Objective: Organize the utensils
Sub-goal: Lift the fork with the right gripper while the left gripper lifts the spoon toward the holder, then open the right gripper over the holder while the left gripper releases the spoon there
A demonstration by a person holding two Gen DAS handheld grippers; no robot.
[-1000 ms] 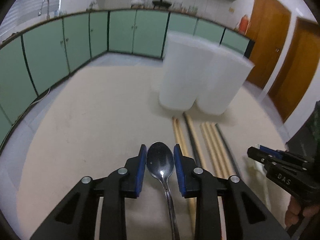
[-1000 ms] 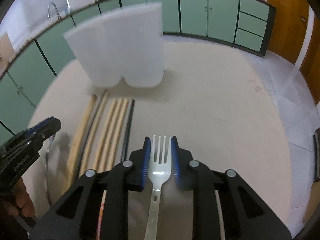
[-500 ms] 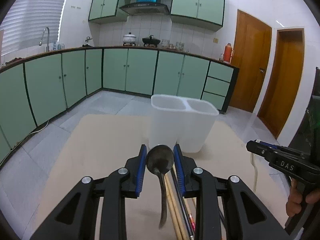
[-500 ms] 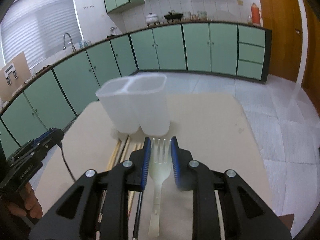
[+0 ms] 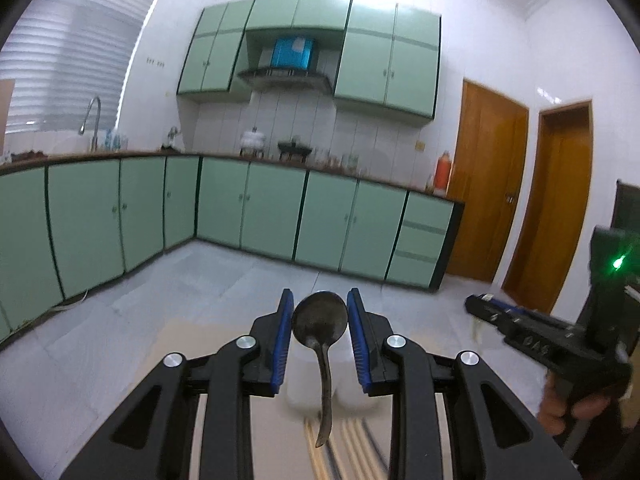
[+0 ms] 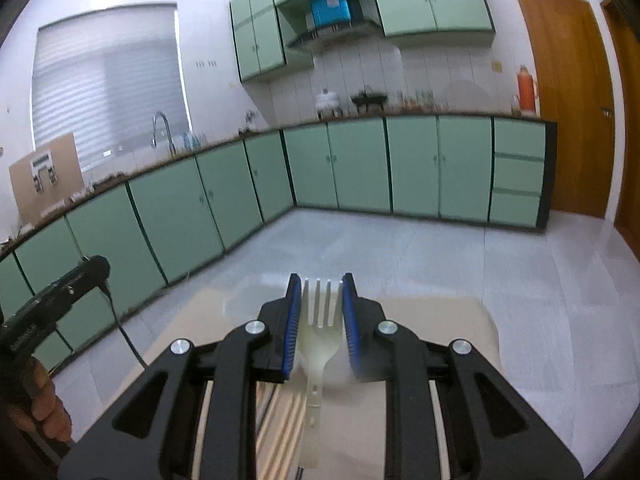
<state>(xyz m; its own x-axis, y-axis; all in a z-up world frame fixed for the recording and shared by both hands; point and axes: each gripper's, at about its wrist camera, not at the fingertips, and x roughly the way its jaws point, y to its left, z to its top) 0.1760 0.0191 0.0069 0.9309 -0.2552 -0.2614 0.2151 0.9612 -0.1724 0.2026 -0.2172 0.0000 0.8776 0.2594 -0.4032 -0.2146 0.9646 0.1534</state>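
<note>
Left wrist: spoon (image 5: 319, 317) clamped, white fork (image 6: 321, 322) likewise pinched opposite, both aloft; chopsticks (image 5: 352, 446) unsorted on table.

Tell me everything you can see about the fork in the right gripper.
The fork is pale, translucent off-white, plastic by the look of it, with four tines pointing forward and away from the camera. The right gripper is shut on it, blue pads pressing both edges of its head. Its narrow handle hangs down free, above the chopsticks on the beige table, touching neither.

White holder (image 5: 308, 376) and chopsticks (image 5: 352, 448) — blurred, mostly hidden behind the fingers (image 5: 282, 344).
</note>
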